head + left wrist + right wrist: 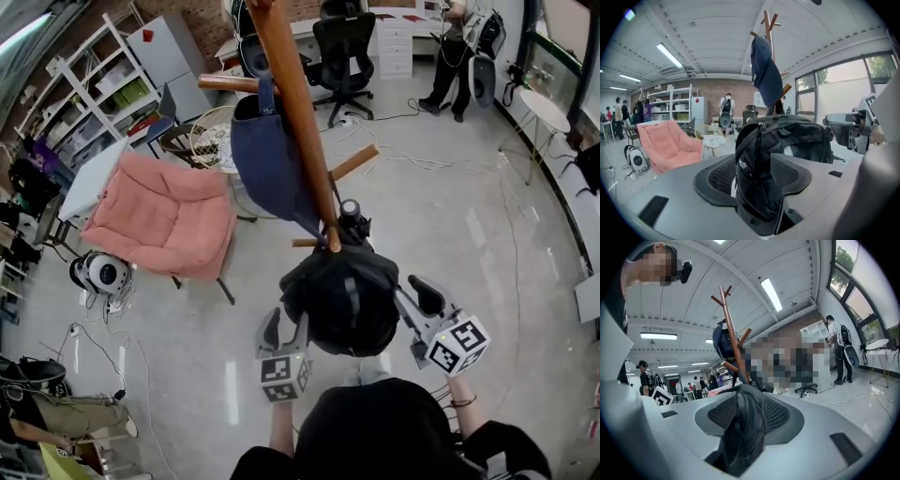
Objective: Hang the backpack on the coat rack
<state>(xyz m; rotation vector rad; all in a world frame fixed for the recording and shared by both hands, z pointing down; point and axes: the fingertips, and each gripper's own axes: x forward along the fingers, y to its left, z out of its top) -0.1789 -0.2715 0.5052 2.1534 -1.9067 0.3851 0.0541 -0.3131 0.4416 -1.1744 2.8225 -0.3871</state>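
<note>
The black backpack hangs in the air between my two grippers, just below the foot of the wooden coat rack pole. My left gripper is shut on its left side, where dark fabric fills the space between the jaws. My right gripper is shut on its right side, with a grey-black fold of the backpack pinched between the pads. A navy bag hangs from a peg on the coat rack; the rack and the navy bag also show in the right gripper view.
A pink cushioned chair stands to the left, and white shelves line the far left wall. A black office chair and a standing person are behind the rack. A small round table is at the right, and cables lie on the floor.
</note>
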